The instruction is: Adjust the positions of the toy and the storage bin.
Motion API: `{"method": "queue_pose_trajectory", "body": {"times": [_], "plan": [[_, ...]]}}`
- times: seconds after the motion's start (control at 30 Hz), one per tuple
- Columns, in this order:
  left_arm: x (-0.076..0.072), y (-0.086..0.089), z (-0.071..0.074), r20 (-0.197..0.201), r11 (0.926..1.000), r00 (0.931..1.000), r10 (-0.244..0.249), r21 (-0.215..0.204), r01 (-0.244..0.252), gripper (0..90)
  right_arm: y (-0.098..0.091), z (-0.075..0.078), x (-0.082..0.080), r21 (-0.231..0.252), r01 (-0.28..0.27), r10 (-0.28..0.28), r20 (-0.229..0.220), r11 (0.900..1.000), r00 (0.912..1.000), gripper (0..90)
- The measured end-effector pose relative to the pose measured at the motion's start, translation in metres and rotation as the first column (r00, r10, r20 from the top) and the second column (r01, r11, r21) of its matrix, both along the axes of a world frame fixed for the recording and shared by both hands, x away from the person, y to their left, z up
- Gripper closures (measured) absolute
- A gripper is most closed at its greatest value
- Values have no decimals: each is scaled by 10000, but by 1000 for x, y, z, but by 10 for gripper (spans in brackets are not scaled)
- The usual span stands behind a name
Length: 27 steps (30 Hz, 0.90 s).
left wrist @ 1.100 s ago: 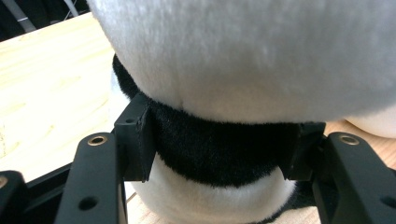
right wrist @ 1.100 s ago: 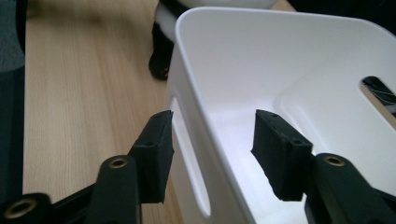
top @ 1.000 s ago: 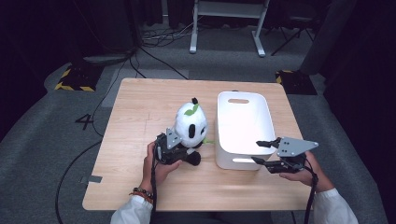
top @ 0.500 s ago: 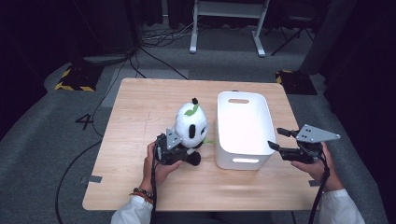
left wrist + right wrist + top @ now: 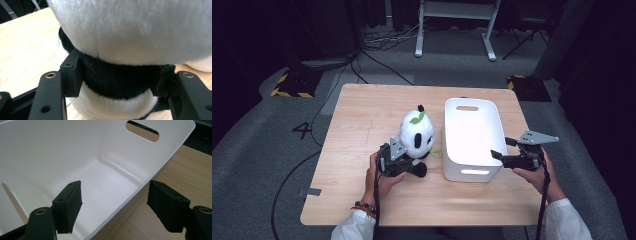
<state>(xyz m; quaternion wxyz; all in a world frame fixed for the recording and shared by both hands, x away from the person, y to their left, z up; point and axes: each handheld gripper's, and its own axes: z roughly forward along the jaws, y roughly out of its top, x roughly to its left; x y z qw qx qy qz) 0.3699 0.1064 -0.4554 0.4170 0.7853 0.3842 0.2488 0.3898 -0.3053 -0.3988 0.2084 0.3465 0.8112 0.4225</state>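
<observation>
A plush panda [image 5: 417, 134] sits upright on the wooden counter [image 5: 357, 110], just left of a white plastic bin [image 5: 472, 137] whose long axis runs away from the person. The left tool [image 5: 404, 162] lies at the near side of the panda, low against its base, with the person's left hand [image 5: 382, 175] wrapped around the tool body. In the left gripper view, the two black jaws stand on either side of the toy's black band [image 5: 120, 75], each pad pressed into the fur, so this tool is clenched on the plush panda [image 5: 130, 30]; white fur bulges above and below the band. A green leaf detail [image 5: 414, 119] marks the top of the toy's head. The right tool [image 5: 498, 156] is held at the near right side of the bin, its tip reaching over the right rim; the right hand [image 5: 534, 172] grips it from behind. In the right gripper view, the jaws are spread wide and straddle the bin wall [image 5: 140, 187], one jaw inside over the white floor, the other outside over the counter [image 5: 172, 172], neither pad visibly touching the rim. A slot handle [image 5: 142, 131] pierces the bin's far end wall.
</observation>
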Motion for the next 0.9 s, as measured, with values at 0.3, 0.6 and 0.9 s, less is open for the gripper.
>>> {"method": "queue_pose_trajectory", "body": {"times": [0.3, 0.6, 0.9], "plan": [[1, 0, 0, -3, 10000, 10000, 40, -1, -40, 393, 12, -4, 10, 247, 318, -313, -184, 9992, 9993, 287], [4, 2, 0, 44, 9994, 10000, -29, -335, 30, 321, 38, -2, 15, -61, 488, -489, -77, 9988, 9988, 281], [-7, 2, 8, 329, 9980, 9993, 154, -624, -133, 180, 24, 8, 0, 481, 146, -158, 264, 9987, 9995, 272]]}}
